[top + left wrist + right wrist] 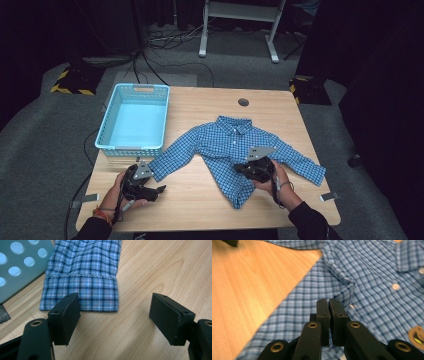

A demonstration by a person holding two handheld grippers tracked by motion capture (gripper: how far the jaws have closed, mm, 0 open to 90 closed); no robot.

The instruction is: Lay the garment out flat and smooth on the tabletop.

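At centre frame the right gripper (248, 170) pinches what looks like a fold of the blue checked cotton shirt (227, 142), while the left gripper (116, 316) gapes wide before its cuff (82, 293)

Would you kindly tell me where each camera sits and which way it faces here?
High view: above the person's side, looking forward and down on the table, basket and shirt; both forearms enter from below.
Left gripper view: on the left gripper, facing the sleeve cuff between open jaws.
Right gripper view: on the right gripper, jaws pinching a shirt fold.
All three share the shirt.
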